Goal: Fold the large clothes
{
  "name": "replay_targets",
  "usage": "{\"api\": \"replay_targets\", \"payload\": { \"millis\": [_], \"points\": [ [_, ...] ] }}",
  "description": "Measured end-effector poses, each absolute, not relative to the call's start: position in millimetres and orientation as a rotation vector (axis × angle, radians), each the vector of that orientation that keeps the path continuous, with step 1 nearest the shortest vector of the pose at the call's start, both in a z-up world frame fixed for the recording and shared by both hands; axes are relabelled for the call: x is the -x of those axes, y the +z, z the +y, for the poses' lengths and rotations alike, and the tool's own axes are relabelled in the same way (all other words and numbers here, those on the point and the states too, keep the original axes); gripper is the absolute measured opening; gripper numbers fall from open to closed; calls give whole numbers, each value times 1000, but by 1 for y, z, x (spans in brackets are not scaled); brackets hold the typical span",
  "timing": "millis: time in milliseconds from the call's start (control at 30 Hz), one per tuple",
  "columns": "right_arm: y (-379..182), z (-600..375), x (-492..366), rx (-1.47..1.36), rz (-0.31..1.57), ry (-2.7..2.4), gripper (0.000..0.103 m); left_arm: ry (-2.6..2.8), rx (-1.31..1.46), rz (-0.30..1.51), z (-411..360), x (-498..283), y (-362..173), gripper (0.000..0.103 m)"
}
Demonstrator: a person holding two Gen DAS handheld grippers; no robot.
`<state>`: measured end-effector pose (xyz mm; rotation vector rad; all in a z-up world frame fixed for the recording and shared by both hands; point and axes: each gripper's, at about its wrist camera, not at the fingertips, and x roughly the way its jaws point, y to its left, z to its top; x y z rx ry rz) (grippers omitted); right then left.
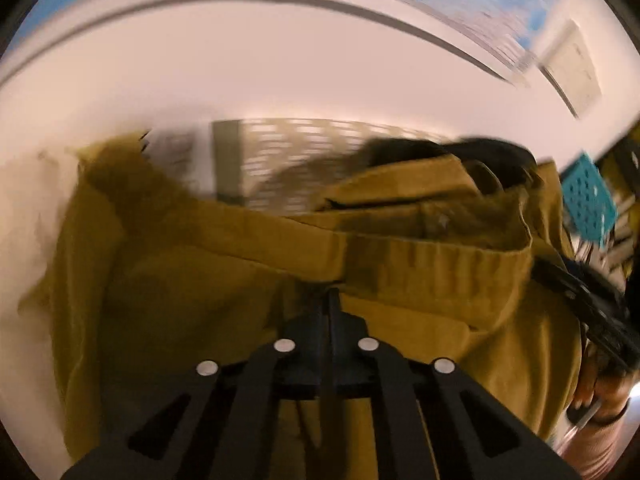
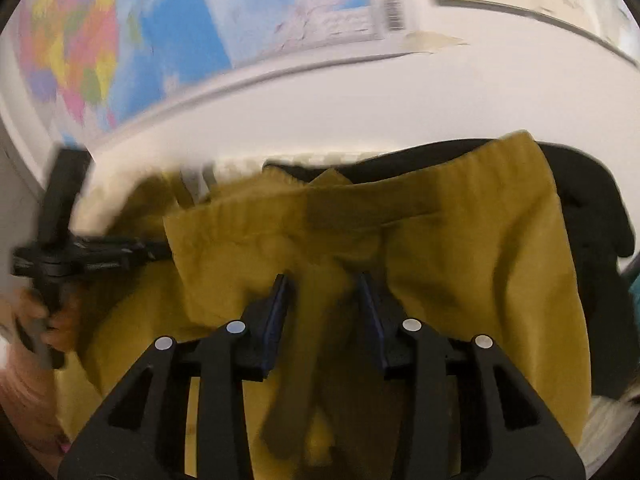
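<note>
1. Left wrist view showed the left gripper (image 1: pixel 330 300) pinched together at a crease in the mustard garment (image 1: pixel 200 280); whether cloth was caught, could not tell
2. Showed the garment bunched and crumpled on the white table (image 1: pixel 280 80), partly draped over something dark (image 1: pixel 488 152) near a pale slotted basket (image 1: pixel 288 160)
3. Right wrist view showed the right gripper (image 2: pixel 324 284) with fingers apart, a hanging fold of cloth between them, not pressed
4. Judged folding barely begun: no flat layer, no neat edge seen; spreading and all folds left to do
</note>
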<state>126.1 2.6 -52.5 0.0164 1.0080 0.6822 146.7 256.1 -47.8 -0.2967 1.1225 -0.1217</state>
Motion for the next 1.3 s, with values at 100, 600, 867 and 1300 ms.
{"api": "replay_targets", "payload": {
  "millis": [100,600,867,1300],
  "points": [
    [-35,1,-108,-3,930,760,37,-138,323,1117,262,-147,-50,3],
    [-55,2,-124,-102,1006,820,59,-139,220,754,280,-26,10,71],
    [-24,-152,-41,-209,871,599,89,-18,344,777,334,75,-24,83],
    [-112,-157,-30,-414,1042,590,73,-130,441,868,290,46,-79,79]
  ]
}}
